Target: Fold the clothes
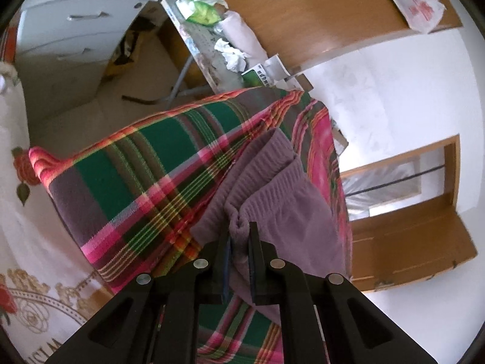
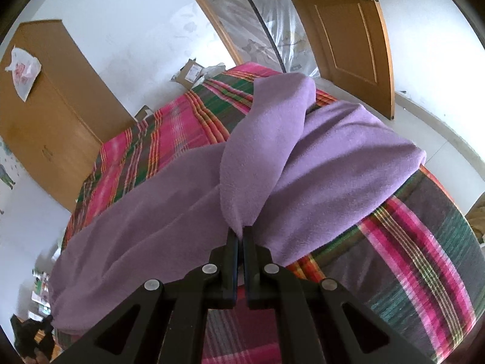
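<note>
A purple fleece garment (image 2: pixel 318 163) lies across a bed covered by a pink, green and grey plaid blanket (image 2: pixel 188 115). My right gripper (image 2: pixel 241 232) is shut on a pinched fold of the purple fabric, which rises from the fingertips as a lifted flap. In the left wrist view the same garment (image 1: pixel 272 188) shows its ribbed waistband. My left gripper (image 1: pixel 241 230) is shut on a bunched piece of that band, over the plaid blanket (image 1: pixel 145 163). The far black gripper shows at the lower left of the right wrist view.
A wooden wardrobe (image 2: pixel 51 115) stands by the white wall, and a wooden door (image 2: pixel 348 30) hangs open beyond the bed. A cluttered narrow table (image 1: pixel 212 45) and a white drawer unit (image 1: pixel 72 39) stand past the bed. A floral white cloth (image 1: pixel 27 242) hangs at left.
</note>
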`<state>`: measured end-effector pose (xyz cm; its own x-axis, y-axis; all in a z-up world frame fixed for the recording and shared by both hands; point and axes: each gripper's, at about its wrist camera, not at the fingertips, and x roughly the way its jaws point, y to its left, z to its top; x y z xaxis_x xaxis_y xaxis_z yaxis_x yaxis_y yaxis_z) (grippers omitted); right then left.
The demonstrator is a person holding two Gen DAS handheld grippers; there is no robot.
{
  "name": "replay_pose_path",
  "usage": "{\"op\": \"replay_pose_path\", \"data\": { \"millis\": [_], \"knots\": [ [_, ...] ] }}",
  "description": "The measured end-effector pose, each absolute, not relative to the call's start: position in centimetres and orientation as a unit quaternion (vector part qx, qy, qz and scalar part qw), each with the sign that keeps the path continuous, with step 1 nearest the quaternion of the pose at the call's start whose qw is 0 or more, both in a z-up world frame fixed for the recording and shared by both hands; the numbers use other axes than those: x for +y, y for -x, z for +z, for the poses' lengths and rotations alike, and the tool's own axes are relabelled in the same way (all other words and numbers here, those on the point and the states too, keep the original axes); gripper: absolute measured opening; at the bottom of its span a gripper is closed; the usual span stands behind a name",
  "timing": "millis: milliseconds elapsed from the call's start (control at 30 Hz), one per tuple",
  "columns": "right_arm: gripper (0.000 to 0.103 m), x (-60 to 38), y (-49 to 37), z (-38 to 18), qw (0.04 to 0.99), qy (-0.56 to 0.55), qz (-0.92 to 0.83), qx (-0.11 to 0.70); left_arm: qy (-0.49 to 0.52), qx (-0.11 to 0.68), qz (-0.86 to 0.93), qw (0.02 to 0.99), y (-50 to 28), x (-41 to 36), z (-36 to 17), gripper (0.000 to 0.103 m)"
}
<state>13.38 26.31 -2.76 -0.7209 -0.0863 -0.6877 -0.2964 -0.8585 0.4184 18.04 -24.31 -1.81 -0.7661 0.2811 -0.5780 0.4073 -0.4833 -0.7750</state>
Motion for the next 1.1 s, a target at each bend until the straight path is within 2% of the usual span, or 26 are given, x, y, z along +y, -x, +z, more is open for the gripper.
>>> {"op": "replay_pose_path", "data": {
  "millis": [200, 400, 567, 767, 1000, 1100],
  "knots": [
    [0.011, 26.4, -14.5, -2.2, 0.075, 0.383, 0.892, 0.229, -0.353, 0.492, -0.795, 0.037, -18.3, -24.4, -1.2, 0.012],
    [0.011, 25.6, -15.8, 0.1, 0.124, 0.374, 0.905, 0.161, -0.342, 0.456, -0.818, 0.074, -19.3, -24.9, 0.8, 0.014],
    [0.013, 24.1, -16.6, 2.6, 0.133, 0.311, 0.931, 0.140, -0.329, 0.433, -0.836, 0.074, -18.5, -24.9, 2.3, 0.014],
    [0.013, 18.0, -11.1, 1.9, -0.020, 0.351, 0.930, 0.112, -0.334, 0.404, -0.851, 0.013, -14.2, -22.9, 3.9, 0.014],
    [0.013, 10.9, -6.4, 0.3, -0.119, 0.398, 0.906, 0.082, -0.393, 0.340, -0.853, -0.055, -8.0, -18.7, 3.7, 0.014],
    [0.013, 8.4, -4.8, -0.4, -0.142, 0.414, 0.897, 0.066, -0.417, 0.329, -0.846, -0.043, -5.7, -18.3, 2.3, 0.014]
  ]
}}
